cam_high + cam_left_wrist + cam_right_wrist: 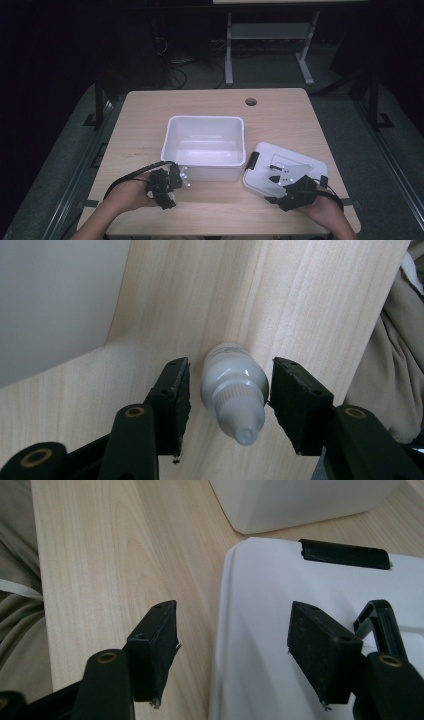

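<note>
Wooden table (150, 130), small white bottle (234, 390)

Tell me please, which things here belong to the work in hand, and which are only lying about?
In the work:
- small white bottle, lying between the left tongs, pads not yet pressing
- white bin, open
- white lid beside it, its edge between the open right tongs

Lying about:
- desk frame behind the table
- floor cables
</note>
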### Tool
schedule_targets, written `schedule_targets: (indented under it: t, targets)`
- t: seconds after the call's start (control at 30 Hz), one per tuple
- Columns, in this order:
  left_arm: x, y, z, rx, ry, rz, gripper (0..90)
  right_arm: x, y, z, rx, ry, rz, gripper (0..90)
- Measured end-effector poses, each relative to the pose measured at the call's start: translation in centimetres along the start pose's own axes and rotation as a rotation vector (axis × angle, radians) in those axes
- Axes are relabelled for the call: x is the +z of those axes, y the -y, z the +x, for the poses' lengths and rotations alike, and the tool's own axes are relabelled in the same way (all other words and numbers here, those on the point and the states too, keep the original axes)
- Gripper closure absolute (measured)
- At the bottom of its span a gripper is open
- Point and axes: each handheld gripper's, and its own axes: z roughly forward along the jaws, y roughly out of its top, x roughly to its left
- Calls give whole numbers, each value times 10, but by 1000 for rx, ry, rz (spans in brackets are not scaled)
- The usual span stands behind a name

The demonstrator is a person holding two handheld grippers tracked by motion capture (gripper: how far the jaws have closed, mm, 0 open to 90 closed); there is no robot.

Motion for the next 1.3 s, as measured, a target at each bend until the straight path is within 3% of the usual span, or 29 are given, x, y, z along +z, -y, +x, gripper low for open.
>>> schedule_targets:
  t: [0.37,1.3]
  targets:
    - [4,-1,1,10,7,25,584,-2,-1,1,2,7,-6,358]
    - [3,0,0,21,5,46,599,-1,1,0,6,5,0,351]
